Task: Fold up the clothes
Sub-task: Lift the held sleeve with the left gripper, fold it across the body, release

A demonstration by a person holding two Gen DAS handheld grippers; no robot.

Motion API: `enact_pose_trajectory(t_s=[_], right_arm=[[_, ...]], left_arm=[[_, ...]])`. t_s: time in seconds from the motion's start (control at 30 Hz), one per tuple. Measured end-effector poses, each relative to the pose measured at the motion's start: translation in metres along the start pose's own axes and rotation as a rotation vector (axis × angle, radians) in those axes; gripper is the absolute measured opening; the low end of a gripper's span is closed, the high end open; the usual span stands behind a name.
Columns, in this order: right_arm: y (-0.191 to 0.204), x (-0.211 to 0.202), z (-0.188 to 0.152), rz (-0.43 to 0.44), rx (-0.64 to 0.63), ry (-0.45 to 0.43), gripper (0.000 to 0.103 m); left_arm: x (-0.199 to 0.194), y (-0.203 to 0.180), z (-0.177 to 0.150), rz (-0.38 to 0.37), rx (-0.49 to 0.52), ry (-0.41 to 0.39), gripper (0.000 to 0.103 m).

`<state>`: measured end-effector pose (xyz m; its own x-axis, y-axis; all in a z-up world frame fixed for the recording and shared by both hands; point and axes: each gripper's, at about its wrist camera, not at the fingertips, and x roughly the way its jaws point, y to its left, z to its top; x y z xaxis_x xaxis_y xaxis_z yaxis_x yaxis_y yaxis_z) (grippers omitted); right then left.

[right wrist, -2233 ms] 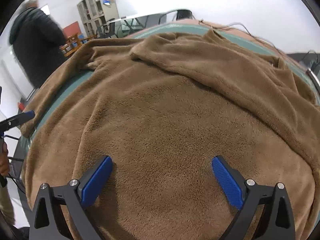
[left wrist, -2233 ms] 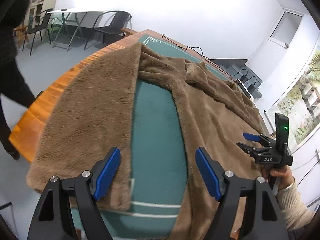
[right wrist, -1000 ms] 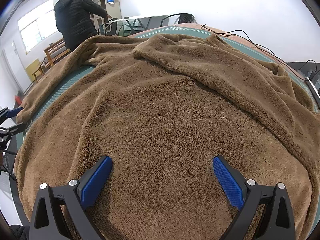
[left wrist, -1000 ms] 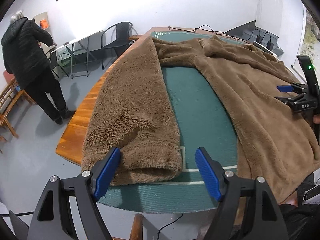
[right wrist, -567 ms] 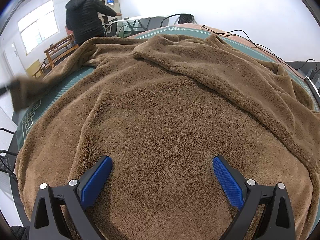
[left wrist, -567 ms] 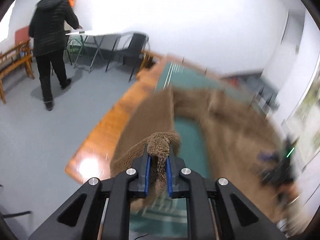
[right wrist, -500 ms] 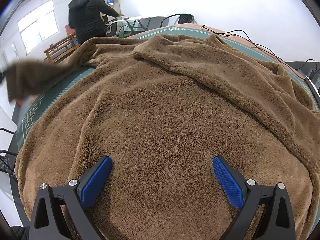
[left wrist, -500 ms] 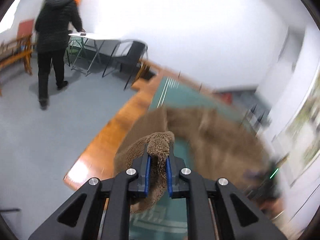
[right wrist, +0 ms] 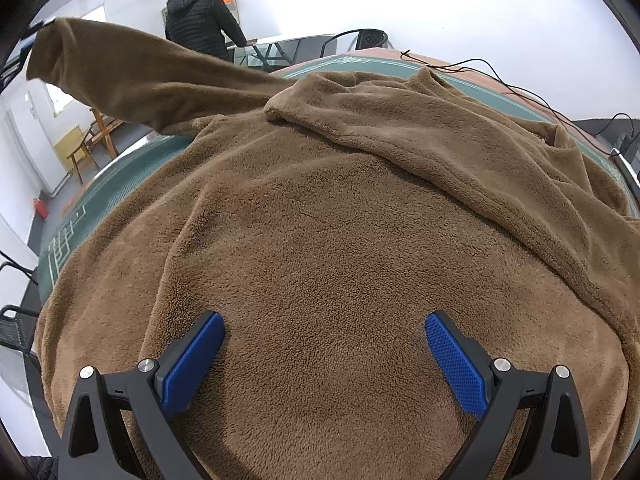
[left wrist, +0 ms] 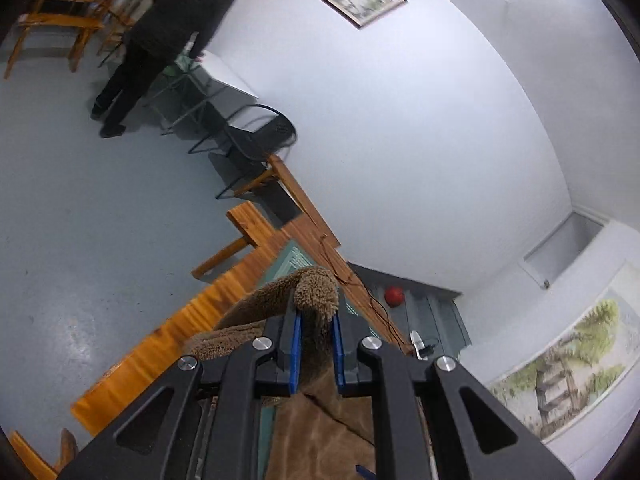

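Observation:
A brown fleece garment (right wrist: 340,216) lies spread over the green-topped table (right wrist: 120,176). Its sleeve (right wrist: 132,76) is lifted high off the table toward the upper left in the right wrist view. My left gripper (left wrist: 316,332) is shut on the sleeve cuff (left wrist: 316,292), which bulges above the blue pads. The rest of the sleeve hangs below the gripper in the left wrist view. My right gripper (right wrist: 324,356) stands open just above the garment's body, with nothing between its blue pads (right wrist: 454,356).
A person in a dark jacket (right wrist: 204,20) stands at the far wall by a glass table and black chair (left wrist: 256,140). A black cable (right wrist: 500,76) runs along the table's far edge. Wooden chairs (left wrist: 60,24) stand farther off. The table's wooden rim (left wrist: 168,352) borders grey floor.
My left gripper shut on the sleeve cuff and lifted it high off the table, swinging upward. The right gripper stayed open in place over the garment.

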<state>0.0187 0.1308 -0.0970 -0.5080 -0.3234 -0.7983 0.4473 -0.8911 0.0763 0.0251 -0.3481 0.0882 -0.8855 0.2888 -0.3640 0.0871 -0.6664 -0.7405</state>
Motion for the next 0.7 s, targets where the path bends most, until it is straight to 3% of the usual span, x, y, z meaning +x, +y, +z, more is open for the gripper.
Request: enact_pose_trajectory(t_s=[0.23, 0.5, 0.7], right_arm=[[-0.034, -0.041, -0.004, 0.079, 0.157, -0.119, 0.102], [-0.072, -0.091, -0.028, 0.002, 0.221, -0.225, 0.102], [-0.115, -0.094, -0.053, -0.031, 0.345, -0.208, 0.102]], left_arm=[[0.067, -0.089, -0.038, -0.088, 0.120, 0.108, 0.014], [0.176, -0.179, -0.105, -0.168, 0.177, 0.304, 0.014], [0.262, -0.239, -0.171, -0.193, 0.217, 0.472, 0.015]])
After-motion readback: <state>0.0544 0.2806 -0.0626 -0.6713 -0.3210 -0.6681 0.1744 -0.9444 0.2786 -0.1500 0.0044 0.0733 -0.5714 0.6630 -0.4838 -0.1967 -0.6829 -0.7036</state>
